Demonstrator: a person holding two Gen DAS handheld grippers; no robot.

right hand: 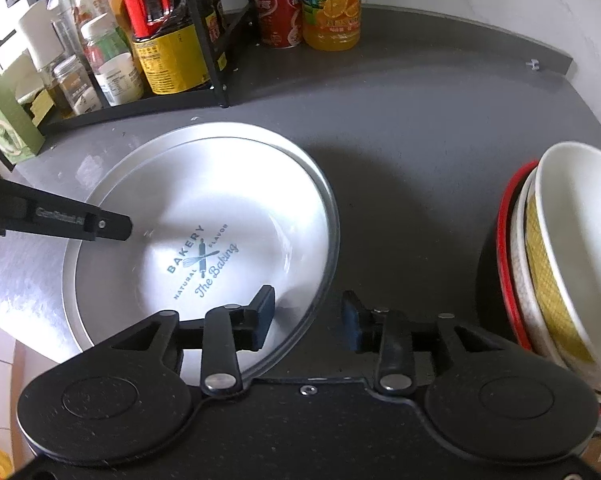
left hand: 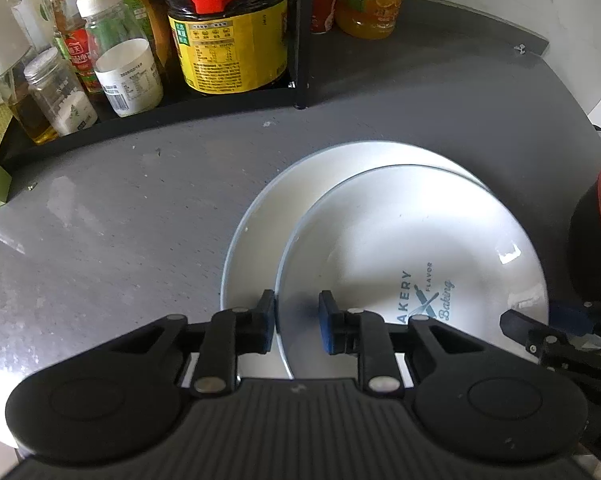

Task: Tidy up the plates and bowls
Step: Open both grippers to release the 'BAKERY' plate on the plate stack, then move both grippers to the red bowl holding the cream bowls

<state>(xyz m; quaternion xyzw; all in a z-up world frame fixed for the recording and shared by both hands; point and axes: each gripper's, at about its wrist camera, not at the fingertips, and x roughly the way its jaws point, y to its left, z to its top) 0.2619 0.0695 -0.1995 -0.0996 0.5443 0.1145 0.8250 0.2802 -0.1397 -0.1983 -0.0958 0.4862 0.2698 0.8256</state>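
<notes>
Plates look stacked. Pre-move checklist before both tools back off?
1. Printed plate lies on lower plate: ok.
2. Left tool jaws apart around the printed plate's rim: ok.
3. Left tool clear of that rim, no contact: cannot tell.
4. Right tool jaws apart, plate rims between, no clamp: ok.
5. Bowl stack stands apart from the plates: ok.

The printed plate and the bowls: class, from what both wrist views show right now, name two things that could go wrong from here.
1. The printed plate sits off-centre on the lower plate, with the left gripper straddling its near rim; a nudge might slide it.
2. The bowl stack looks tilted beside the open right gripper; a careless sideways move could knock it.
</notes>
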